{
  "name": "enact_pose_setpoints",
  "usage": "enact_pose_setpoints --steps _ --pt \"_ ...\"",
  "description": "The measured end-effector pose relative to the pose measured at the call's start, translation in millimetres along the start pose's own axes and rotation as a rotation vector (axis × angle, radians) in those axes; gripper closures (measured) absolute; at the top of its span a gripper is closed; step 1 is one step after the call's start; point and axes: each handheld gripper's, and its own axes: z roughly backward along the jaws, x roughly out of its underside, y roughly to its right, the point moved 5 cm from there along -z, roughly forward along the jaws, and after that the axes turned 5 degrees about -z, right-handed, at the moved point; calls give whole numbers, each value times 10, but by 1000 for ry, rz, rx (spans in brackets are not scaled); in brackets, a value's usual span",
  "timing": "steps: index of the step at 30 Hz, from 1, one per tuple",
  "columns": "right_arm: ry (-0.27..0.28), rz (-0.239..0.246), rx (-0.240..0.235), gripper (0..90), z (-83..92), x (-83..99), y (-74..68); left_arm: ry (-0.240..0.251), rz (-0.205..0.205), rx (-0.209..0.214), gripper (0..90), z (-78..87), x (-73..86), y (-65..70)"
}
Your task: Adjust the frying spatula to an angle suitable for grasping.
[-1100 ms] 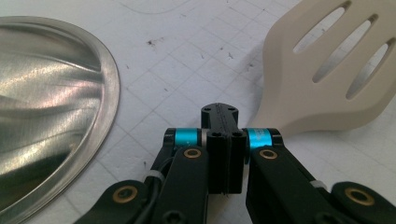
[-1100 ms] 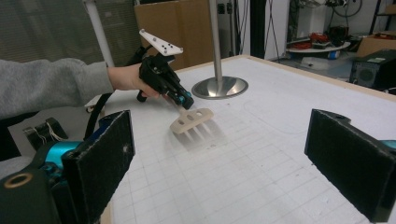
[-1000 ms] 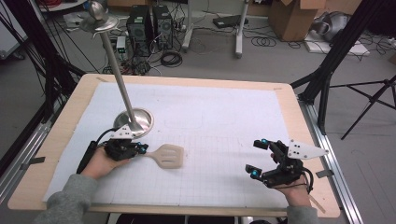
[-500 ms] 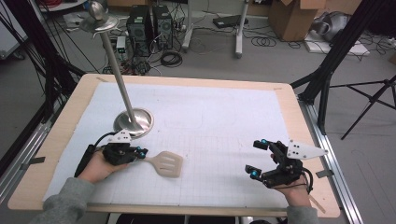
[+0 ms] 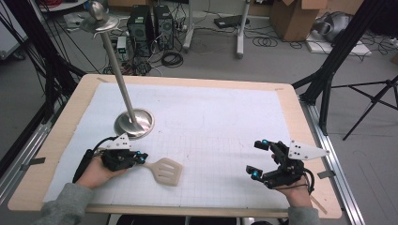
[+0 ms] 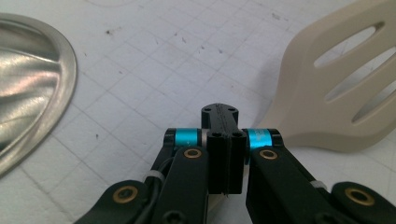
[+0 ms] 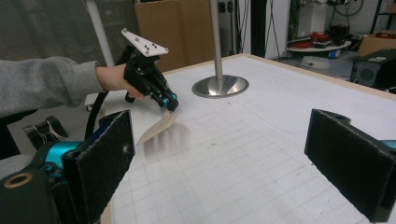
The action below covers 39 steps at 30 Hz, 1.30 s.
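Beige slotted plastic spatula (image 5: 164, 169) juts out ahead of the left gripper (image 5: 141, 159), whose jaws are clamped tight on its handle, itself hidden between them. Right gripper (image 5: 257, 159) rests well apart, jaws spread wide, holding nothing.

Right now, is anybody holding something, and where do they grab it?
Yes. The left gripper is shut on the spatula, pinching the end of its handle. The right gripper is open and holds nothing.

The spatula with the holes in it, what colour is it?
The spatula is beige, a pale cream-tan all over. The left gripper view shows it best.
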Motion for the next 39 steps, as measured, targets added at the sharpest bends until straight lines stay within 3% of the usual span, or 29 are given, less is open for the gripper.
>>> enact_pose_setpoints --steps 2,7,14,18,25,28,33,39 --pt "-1 5 4 76 -1 1 7 17 -17 -15 900 64 -11 -20" --pt "4 4 -7 76 -29 -11 18 46 -11 -43 899 227 53 -95" --pt "2 -1 -19 76 -90 -30 49 76 18 -94 899 486 205 -234" --pt "1 6 -29 76 -146 -45 62 73 63 -118 898 648 371 -335" --pt "-3 7 -41 76 -211 -50 84 74 94 -138 898 750 476 -381" --pt "-9 2 -47 76 -228 -51 85 57 85 -136 898 763 523 -388" --pt "-12 0 -46 76 -236 -50 94 26 102 -139 898 790 637 -439" --pt "-15 -3 -48 76 -245 -47 90 -5 66 -161 898 763 655 -465"
